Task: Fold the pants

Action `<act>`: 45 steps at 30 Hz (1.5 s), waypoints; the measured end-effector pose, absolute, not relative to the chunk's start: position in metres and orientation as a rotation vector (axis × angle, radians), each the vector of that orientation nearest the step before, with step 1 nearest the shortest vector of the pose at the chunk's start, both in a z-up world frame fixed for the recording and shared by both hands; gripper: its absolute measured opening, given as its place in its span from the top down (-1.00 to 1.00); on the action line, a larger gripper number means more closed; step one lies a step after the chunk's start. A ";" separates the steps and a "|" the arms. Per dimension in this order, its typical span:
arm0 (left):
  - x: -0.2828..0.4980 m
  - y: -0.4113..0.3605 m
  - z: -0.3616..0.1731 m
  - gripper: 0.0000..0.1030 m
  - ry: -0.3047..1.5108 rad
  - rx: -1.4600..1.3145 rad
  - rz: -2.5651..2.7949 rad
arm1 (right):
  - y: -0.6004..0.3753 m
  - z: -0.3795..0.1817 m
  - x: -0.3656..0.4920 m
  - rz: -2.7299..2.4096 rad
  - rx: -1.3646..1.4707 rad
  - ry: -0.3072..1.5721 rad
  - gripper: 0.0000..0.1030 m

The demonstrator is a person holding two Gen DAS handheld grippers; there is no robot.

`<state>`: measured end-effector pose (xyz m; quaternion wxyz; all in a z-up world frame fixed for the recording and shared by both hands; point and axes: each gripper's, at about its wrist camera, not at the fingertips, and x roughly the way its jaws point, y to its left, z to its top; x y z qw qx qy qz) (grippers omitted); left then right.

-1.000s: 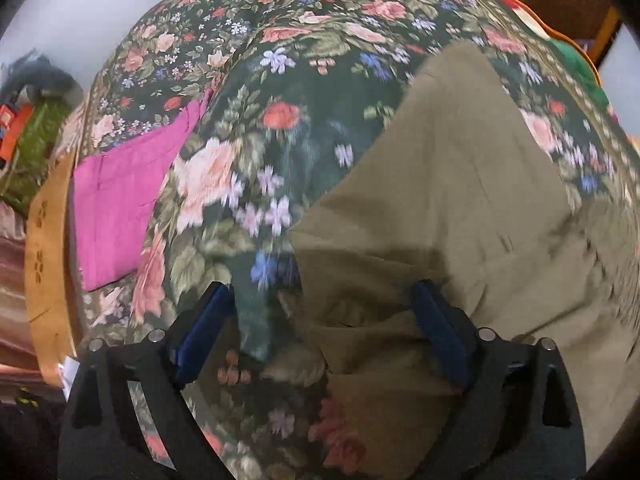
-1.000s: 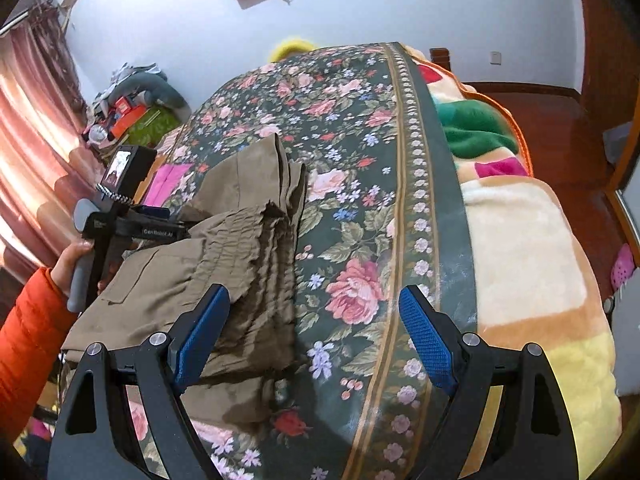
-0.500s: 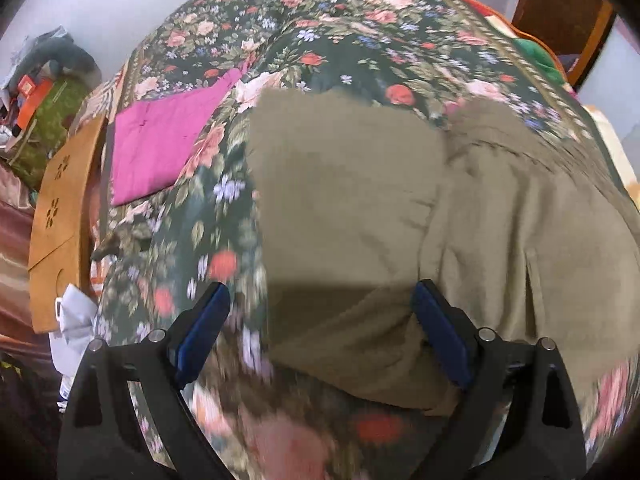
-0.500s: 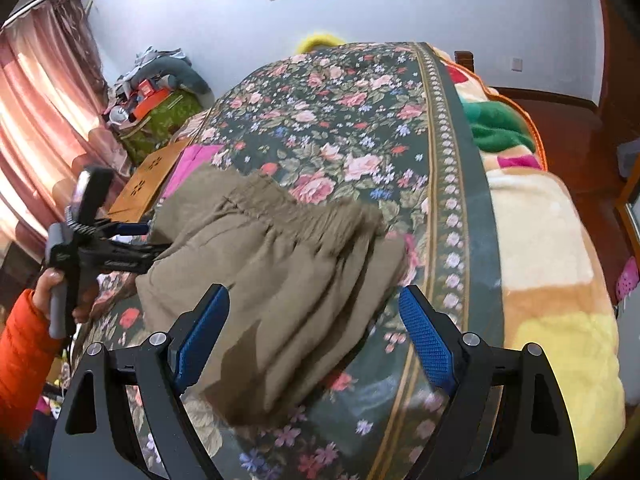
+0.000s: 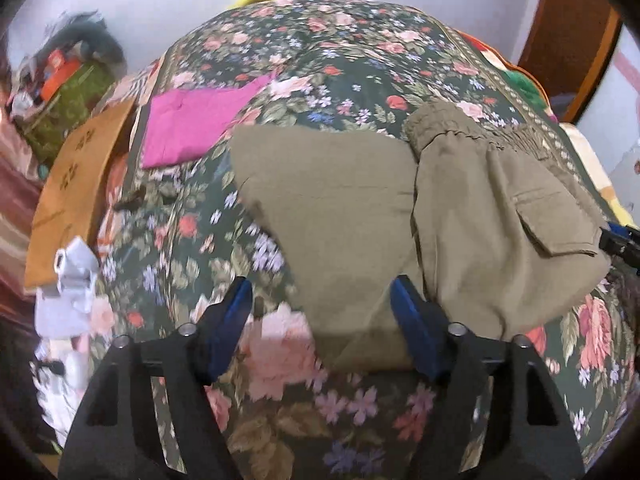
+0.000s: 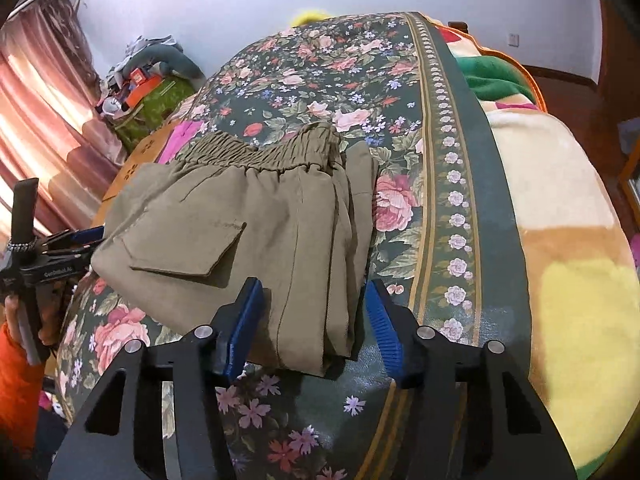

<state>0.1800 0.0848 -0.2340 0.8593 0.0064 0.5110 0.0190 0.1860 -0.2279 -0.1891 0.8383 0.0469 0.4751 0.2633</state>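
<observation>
The olive-green pants (image 5: pixel 400 216) lie folded on the floral bedspread (image 5: pixel 328 60), the waistband half with a flap pocket (image 5: pixel 552 224) laid over the leg part. In the right wrist view the pants (image 6: pixel 248 220) show the elastic waistband (image 6: pixel 264 152) at the far side. My left gripper (image 5: pixel 320 312) is open and empty, its right pad at the near edge of the leg part. My right gripper (image 6: pixel 312 304) is open and empty, its jaws either side of the near right edge of the pants. The left gripper (image 6: pixel 60 252) also shows at the pants' left edge.
A folded magenta cloth (image 5: pixel 192 120) lies on the bed beyond the pants. A wooden board (image 5: pixel 80 184) stands at the bed's left side, with cluttered bags (image 5: pixel 60 84) by the wall. A multicoloured blanket (image 6: pixel 560 208) covers the bed's right side.
The pants' waist half was swung over and now lies folded flat on the leg part. Both grippers have drawn back toward the near edge. Both stay open.
</observation>
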 end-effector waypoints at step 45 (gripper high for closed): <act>0.260 0.116 -0.244 -0.12 1.101 -0.023 0.051 | -0.179 -0.189 0.265 0.665 -0.010 1.058 0.19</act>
